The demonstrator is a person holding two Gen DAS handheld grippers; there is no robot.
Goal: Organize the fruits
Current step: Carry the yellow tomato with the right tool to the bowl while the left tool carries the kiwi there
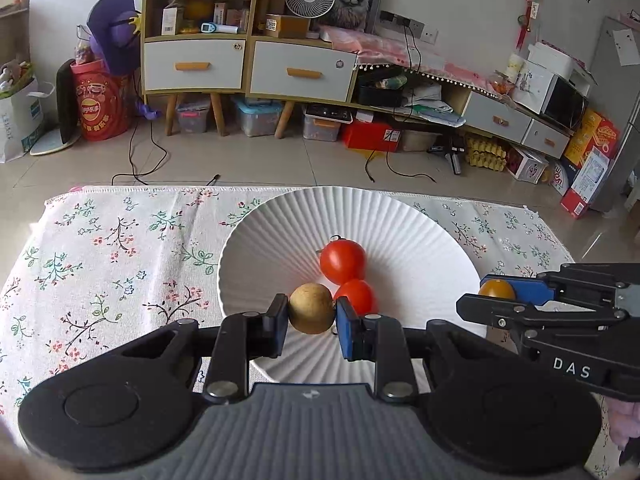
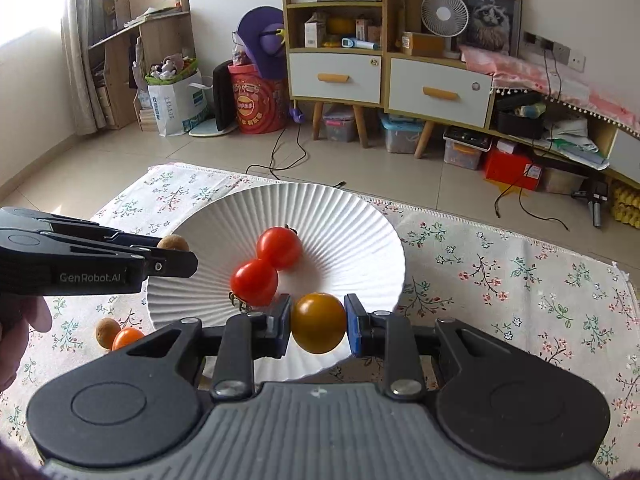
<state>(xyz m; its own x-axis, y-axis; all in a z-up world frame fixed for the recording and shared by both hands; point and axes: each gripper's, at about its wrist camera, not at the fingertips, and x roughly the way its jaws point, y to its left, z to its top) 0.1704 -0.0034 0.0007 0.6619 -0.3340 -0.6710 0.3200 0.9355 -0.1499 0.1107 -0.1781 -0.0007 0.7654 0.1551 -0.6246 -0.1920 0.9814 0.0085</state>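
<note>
A white ribbed plate [image 1: 280, 240] [image 2: 352, 216] sits on the floral cloth and holds two red tomatoes [image 1: 343, 261] [image 1: 356, 295], also in the right wrist view [image 2: 279, 247] [image 2: 254, 281]. My left gripper [image 1: 311, 314] [image 2: 176, 250] is shut on a tan longan [image 1: 311, 307] [image 2: 173, 243] over the plate's near left rim. My right gripper [image 2: 318, 323] [image 1: 500, 294] is shut on an orange-yellow tomato [image 2: 318, 322] [image 1: 496, 290] over the plate's near right rim.
A second longan [image 2: 106, 332] and a small orange tomato [image 2: 127, 338] lie on the cloth [image 2: 500, 280] left of the plate. Beyond the table edge are tiled floor, cabinets and boxes.
</note>
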